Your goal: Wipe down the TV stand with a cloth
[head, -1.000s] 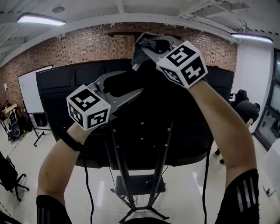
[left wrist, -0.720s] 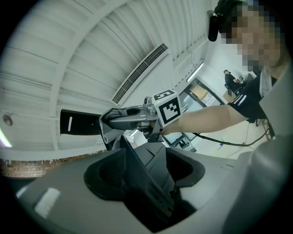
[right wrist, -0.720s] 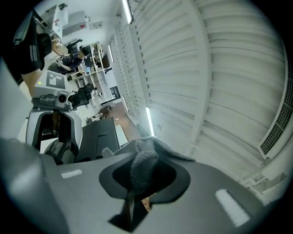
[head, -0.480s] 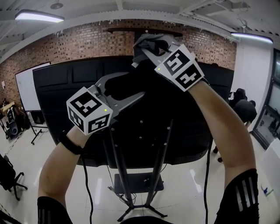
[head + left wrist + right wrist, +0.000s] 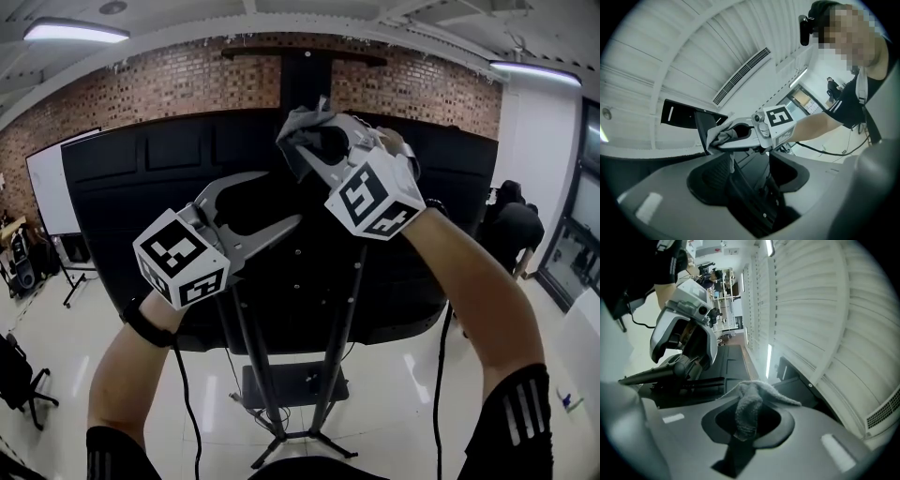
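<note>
Cloth [image 5: 749,405] clamped in right gripper [image 5: 746,430], left gripper [image 5: 284,198] spread

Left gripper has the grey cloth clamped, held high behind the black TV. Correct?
Not quite. The grey fabric cloth is clamped in the right gripper, not the left; the right gripper view shows it pinched there. The left gripper is open. The cloth is held high behind the black flat TV, as stated.
</note>
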`<state>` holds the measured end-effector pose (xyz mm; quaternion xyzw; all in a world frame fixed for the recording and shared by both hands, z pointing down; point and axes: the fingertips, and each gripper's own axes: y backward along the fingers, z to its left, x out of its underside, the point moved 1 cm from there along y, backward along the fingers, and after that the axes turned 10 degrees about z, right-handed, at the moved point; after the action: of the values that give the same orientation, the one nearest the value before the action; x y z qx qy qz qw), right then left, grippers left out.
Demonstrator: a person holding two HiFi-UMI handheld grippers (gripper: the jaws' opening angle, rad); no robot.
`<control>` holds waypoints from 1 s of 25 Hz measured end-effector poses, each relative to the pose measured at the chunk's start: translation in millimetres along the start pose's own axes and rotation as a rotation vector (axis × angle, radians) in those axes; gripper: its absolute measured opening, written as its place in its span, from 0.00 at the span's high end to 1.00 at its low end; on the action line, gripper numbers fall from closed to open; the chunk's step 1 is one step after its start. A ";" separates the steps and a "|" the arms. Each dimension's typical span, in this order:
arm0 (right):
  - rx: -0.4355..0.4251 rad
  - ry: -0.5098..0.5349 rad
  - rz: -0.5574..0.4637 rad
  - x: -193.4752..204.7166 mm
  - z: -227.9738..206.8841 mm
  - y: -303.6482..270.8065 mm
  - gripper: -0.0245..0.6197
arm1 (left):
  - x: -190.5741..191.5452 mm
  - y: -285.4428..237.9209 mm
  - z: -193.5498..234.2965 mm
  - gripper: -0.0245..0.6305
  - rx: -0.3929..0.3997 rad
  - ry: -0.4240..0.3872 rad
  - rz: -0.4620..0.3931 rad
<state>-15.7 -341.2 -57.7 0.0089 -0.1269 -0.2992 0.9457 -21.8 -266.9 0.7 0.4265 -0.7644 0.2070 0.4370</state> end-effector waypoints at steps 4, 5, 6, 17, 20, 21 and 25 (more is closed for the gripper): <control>0.000 0.012 0.009 12.2 44.4 8.2 0.87 | 26.8 11.7 -22.5 0.53 -0.012 0.052 -0.032; -0.003 0.027 0.014 15.9 57.7 9.0 0.87 | 35.7 13.5 -29.0 0.53 -0.016 0.056 -0.037; -0.005 0.048 0.020 18.8 69.1 9.5 0.87 | 42.8 14.9 -34.7 0.53 -0.020 0.054 -0.039; -0.041 0.186 0.116 36.6 135.5 13.7 0.87 | 99.0 17.5 -69.3 0.53 -0.035 0.118 0.005; -0.050 0.214 0.144 43.7 150.3 10.4 0.87 | 114.4 12.6 -74.6 0.54 -0.044 0.128 0.026; -0.049 0.228 0.153 45.5 155.4 9.7 0.87 | 120.3 12.1 -77.2 0.54 -0.048 0.118 0.046; -0.066 0.277 0.190 48.2 179.8 12.0 0.87 | 138.4 15.8 -90.7 0.54 -0.057 0.097 0.087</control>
<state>-14.9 -348.1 128.7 0.0071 0.0144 -0.2081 0.9780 -25.6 -260.9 166.9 0.3697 -0.7657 0.2244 0.4761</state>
